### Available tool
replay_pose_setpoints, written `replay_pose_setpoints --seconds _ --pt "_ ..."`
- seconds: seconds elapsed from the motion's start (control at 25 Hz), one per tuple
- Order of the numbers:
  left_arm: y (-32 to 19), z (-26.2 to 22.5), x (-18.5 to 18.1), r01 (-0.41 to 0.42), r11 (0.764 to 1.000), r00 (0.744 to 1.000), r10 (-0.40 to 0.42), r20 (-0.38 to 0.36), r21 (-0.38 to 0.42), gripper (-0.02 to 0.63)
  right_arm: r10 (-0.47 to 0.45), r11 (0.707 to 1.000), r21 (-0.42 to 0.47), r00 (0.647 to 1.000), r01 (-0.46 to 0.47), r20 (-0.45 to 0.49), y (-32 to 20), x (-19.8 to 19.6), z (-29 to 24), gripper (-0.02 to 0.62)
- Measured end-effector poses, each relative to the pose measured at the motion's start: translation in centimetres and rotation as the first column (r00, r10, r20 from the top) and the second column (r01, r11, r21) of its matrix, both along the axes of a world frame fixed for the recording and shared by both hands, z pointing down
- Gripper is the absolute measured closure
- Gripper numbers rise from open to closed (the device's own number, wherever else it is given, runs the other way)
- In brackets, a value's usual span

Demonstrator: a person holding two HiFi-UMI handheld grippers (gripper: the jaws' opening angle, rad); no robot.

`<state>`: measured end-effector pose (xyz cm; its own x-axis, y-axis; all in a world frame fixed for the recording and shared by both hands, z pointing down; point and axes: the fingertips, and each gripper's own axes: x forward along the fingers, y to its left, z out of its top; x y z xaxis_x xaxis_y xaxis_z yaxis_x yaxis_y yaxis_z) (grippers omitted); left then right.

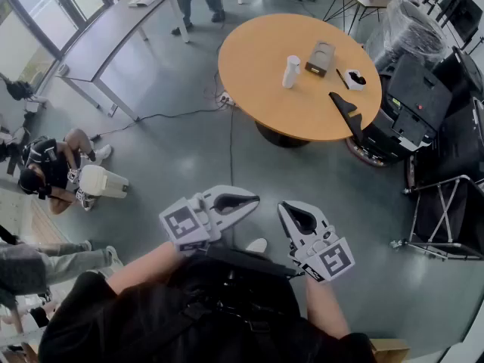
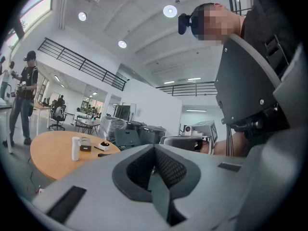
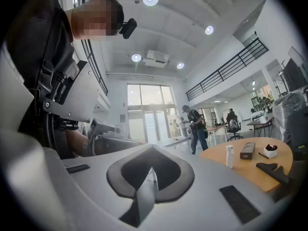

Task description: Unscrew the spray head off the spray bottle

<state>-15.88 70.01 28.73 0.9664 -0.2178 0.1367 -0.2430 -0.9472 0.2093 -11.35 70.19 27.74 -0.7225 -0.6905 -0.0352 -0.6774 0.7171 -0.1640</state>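
In the head view, the left gripper [image 1: 253, 200] and the right gripper [image 1: 286, 210] are being held close to the person's chest, tips turned toward each other, with the grey floor below them. The white spray bottle [image 1: 291, 72] is standing upright on the round wooden table [image 1: 257, 59], well apart from both grippers, near a small box [image 1: 321, 58].

In the left gripper view, the jaws are being kept pressed together and nothing is being gripped; the bottle [image 2: 75, 148] is being seen far off on the table.

In the right gripper view, the jaws are likewise being kept together on nothing, with the bottle [image 3: 229, 156] distant at the right.

The task is judged as not yet begun. For the approach to be done well, the table is being aimed for first, and the jaws are better opened before the reach: one pair for the bottle's body, the other for the spray head, which is then being turned off squarely.

No brand or label is being made out. Only square black-and-white markers are being shown on the gripper cubes.
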Motion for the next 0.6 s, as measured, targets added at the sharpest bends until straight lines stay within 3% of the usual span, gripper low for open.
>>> replay_pose_setpoints --seconds 0.28,0.6 --pt "-0.8 -0.5 1.4 0.045 0.998 0.999 -0.045 -0.013 0.033 0.581 -0.029 1.0 -0.012 1.0 0.029 0.001 -0.7 1.0 0.7 0.594" --pt "-2.3 -0.1 -0.9 0.07 0.997 0.997 -0.068 -0.027 0.043 0.581 -0.061 0.998 -0.022 0.998 0.062 0.01 -2.5 -1.7 0.8 0.594"
